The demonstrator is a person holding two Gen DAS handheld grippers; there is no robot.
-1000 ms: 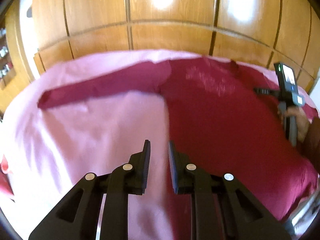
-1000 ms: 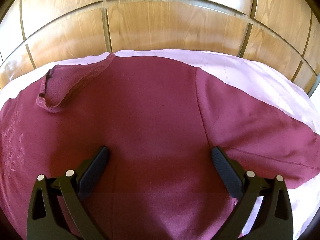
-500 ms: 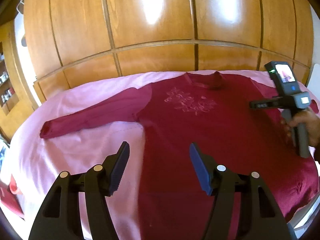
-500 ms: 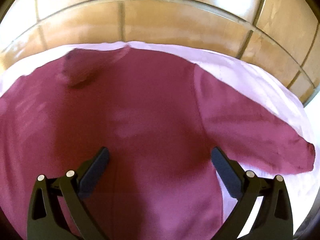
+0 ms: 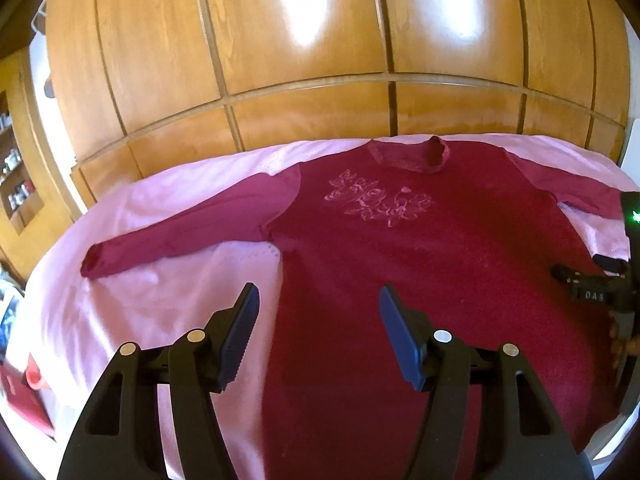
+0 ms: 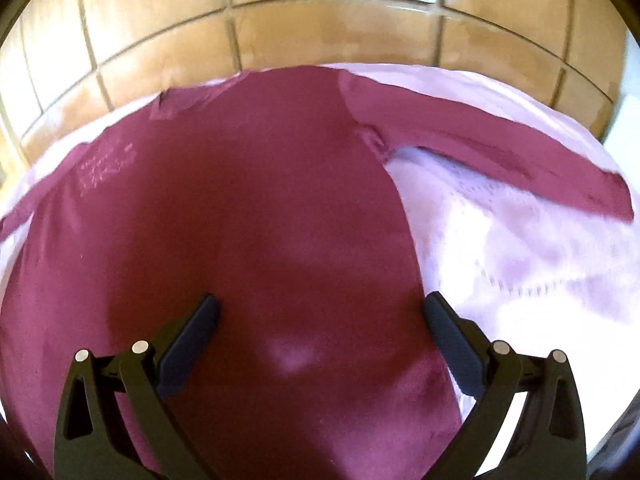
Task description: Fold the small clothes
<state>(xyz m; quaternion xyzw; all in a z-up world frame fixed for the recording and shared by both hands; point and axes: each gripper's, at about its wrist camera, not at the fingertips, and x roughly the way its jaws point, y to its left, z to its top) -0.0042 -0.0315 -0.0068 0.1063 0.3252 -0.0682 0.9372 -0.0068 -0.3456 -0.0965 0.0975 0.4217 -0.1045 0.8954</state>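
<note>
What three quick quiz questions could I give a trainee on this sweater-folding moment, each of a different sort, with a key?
1. True or false: the maroon sweater lies spread out flat, both sleeves stretched sideways.
2. Multiple choice: the left gripper is A) shut on a sleeve, B) open and holding nothing, C) shut on the hem.
3. Fill in: the sweater lies on a ____ bedspread.

Key
1. True; the left sleeve and right sleeve both lie extended.
2. B; the right gripper is open too.
3. Pink.
</note>
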